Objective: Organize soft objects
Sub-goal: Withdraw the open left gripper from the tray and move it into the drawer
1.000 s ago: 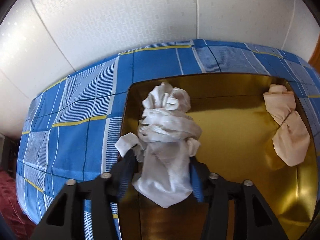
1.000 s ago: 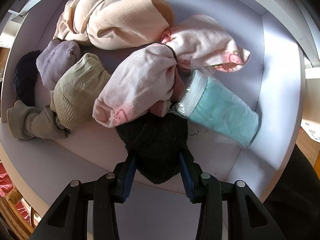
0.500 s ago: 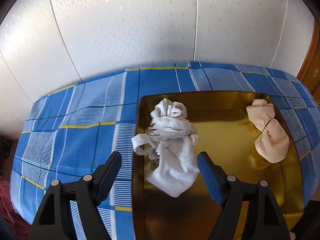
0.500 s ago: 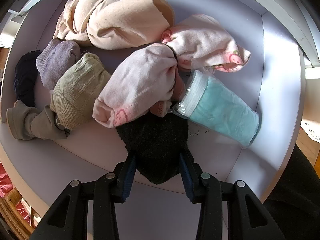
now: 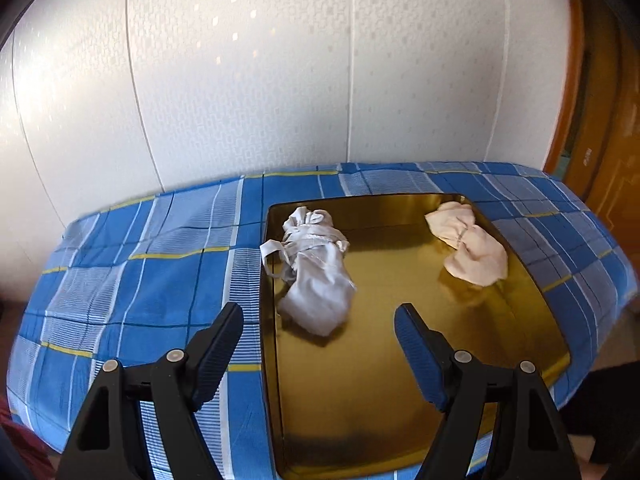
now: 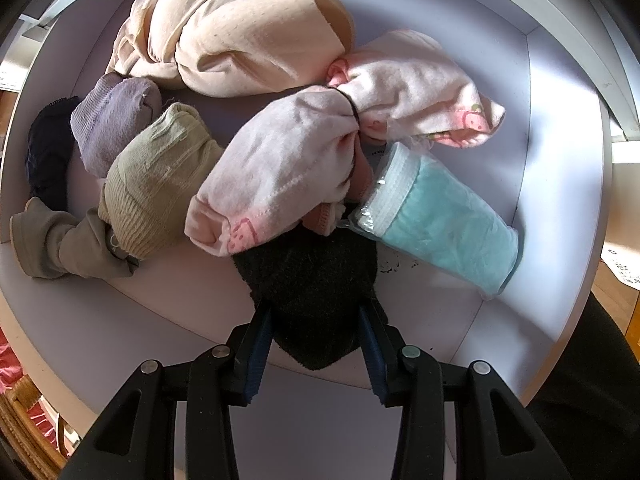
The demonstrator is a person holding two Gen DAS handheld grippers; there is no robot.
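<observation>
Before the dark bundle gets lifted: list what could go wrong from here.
1. The dark bundle, clamped by the right gripper, lies partly under the pink knotted garment, which may drag out with it.
2. A strap of the white bundle hangs over the gold tray's rim and could snag.

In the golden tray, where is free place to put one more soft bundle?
The shiny golden metal tray is bare in its middle, between the knotted white cloth bundle by its left wall and the peach cloth bundle in its far right corner. The whole near half, ahead of the open left gripper, is bare too.
</observation>
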